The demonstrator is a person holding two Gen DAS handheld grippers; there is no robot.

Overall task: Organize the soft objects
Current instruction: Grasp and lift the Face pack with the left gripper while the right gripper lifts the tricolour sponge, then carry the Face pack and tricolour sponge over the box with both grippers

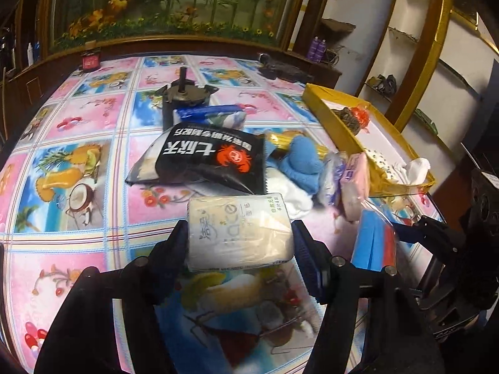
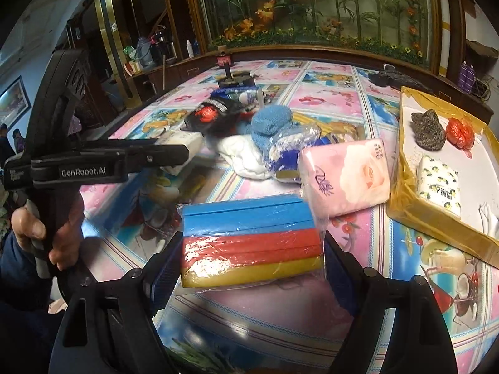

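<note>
My left gripper [image 1: 240, 237] is shut on a cream tissue pack [image 1: 240, 232], held just above the table. My right gripper [image 2: 252, 246] is shut on a wrapped pack of blue, red and yellow sponges [image 2: 252, 240]; the pack also shows in the left wrist view [image 1: 374, 243]. A pink tissue pack [image 2: 346, 177] lies just beyond the sponges. A blue knitted sock [image 2: 271, 124], white cloth [image 2: 243, 155] and a black snack bag [image 1: 202, 159] lie in a pile mid-table. The left gripper shows in the right wrist view [image 2: 187, 152].
A gold-edged cardboard box [image 2: 402, 187] at the right holds a grey knitted item [image 2: 428, 131], a red bag [image 2: 460, 132] and a lemon-print pack [image 2: 439, 184]. A black motor-like part [image 1: 184, 93] stands at the far middle. The floral tablecloth [image 1: 78, 187] covers the table.
</note>
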